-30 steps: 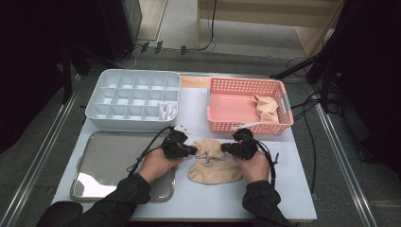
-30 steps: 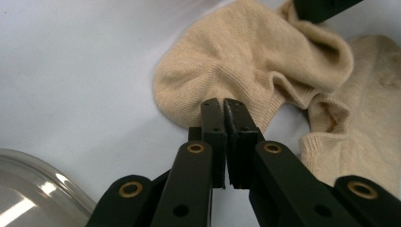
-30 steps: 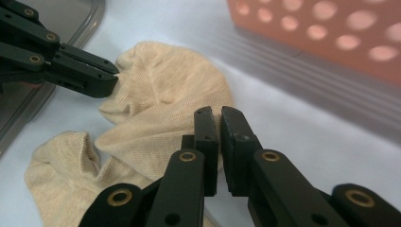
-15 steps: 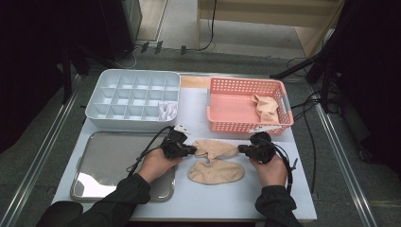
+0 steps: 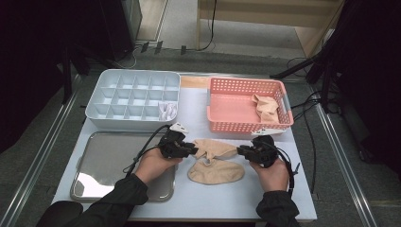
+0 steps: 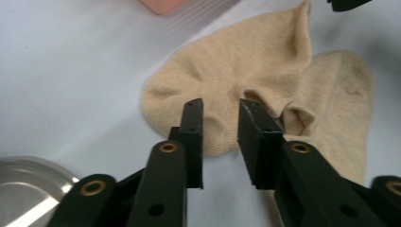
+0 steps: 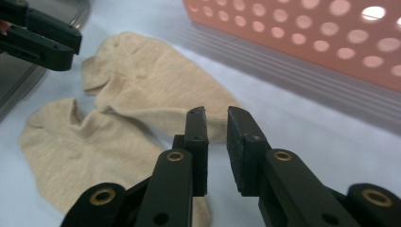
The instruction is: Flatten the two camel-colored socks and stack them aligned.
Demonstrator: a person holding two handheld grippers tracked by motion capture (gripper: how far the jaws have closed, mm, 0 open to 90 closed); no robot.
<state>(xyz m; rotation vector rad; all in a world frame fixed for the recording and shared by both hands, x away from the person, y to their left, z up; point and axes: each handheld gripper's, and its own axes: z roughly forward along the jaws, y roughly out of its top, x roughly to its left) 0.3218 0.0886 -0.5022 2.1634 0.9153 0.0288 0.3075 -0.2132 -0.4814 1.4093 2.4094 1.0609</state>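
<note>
Two beige socks [image 5: 215, 158] lie overlapping on the table [image 5: 293, 189], just before the pink basket [image 5: 248, 125]. Material appears soft, light, limp — grasp a pinched fold near an edge. Left gripper [image 6: 220, 113] and right gripper [image 7: 215, 116]: jaws slightly parted, holding nothing.

Two beige ankle socks lie flat on the white table [image 5: 283, 198]. The upper sock [image 5: 215, 148] stretches sideways, a bit rumpled at its left end. The lower sock [image 5: 216, 171] sits just below, its top edge tucked under the upper one, touching.
</note>
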